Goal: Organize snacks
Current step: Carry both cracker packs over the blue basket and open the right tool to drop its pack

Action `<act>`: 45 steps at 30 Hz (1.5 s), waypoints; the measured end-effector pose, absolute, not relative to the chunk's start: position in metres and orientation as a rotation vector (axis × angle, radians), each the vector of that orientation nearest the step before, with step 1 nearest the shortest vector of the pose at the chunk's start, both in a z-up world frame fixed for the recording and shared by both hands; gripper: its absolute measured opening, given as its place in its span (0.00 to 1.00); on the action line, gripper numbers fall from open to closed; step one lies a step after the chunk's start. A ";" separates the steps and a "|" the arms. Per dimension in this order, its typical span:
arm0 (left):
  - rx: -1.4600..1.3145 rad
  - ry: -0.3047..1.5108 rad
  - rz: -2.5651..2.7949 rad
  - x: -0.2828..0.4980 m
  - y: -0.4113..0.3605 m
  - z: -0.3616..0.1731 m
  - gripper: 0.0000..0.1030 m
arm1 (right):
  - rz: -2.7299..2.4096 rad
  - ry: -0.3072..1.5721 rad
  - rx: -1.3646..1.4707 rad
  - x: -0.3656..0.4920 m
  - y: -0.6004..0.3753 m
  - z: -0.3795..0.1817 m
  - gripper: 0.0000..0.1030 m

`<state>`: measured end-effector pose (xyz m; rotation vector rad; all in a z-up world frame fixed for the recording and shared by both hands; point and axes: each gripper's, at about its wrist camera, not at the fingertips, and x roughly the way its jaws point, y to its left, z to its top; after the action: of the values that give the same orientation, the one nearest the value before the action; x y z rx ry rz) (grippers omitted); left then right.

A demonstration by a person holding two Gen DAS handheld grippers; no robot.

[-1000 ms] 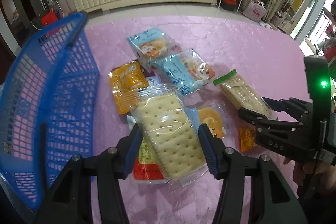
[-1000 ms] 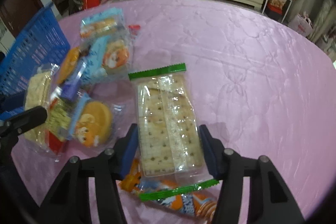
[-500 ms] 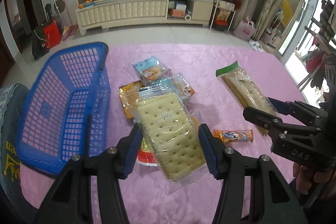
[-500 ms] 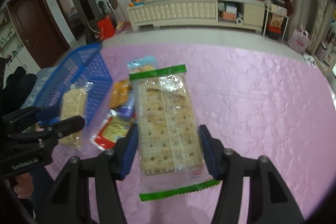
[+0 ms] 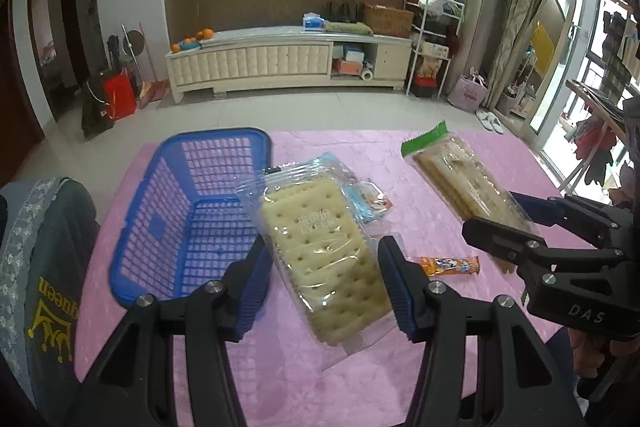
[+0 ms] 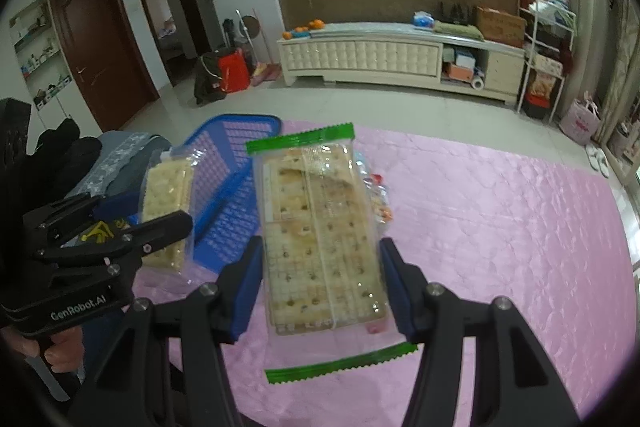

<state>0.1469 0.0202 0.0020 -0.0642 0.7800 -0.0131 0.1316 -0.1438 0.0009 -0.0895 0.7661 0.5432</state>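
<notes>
My left gripper point(image 5: 324, 279) is shut on a clear pack of pale square crackers point(image 5: 320, 251), held up above the pink table. My right gripper point(image 6: 322, 283) is shut on a cracker pack with green sealed ends point(image 6: 320, 239), also lifted. Each view shows the other gripper: the right gripper point(image 5: 504, 223) with its green-ended pack point(image 5: 456, 175) at the right, the left gripper point(image 6: 132, 219) with its pack point(image 6: 166, 195) at the left. An empty blue mesh basket point(image 5: 188, 223) stands on the table's left side, seen as the basket point(image 6: 232, 195) behind both packs.
An orange snack stick point(image 5: 450, 265) and light blue snack packets point(image 5: 364, 197) lie on the pink tablecloth point(image 5: 400, 155). A chair back with a dark garment point(image 5: 44, 267) stands at the table's left edge. A white cabinet point(image 5: 288, 61) lines the far wall.
Both grippers have risen with their cracker packs, away from the snack pile. The basket and the room's far wall have come into fuller view.
</notes>
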 end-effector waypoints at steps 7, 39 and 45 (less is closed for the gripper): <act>-0.049 0.758 0.013 0.131 0.055 0.015 0.51 | 0.598 0.738 -0.124 0.127 -0.103 0.014 0.60; -0.026 0.956 0.075 0.212 0.183 -0.019 0.51 | 0.957 0.768 -0.572 0.230 0.082 -0.042 0.59; -0.058 0.989 0.078 0.225 0.188 -0.031 0.51 | 0.994 0.773 -0.645 0.244 0.092 -0.061 0.59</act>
<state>0.2254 0.1881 -0.0312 -0.0579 0.9895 0.0776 0.2442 0.0924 -0.0611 -0.6452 0.7731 0.9939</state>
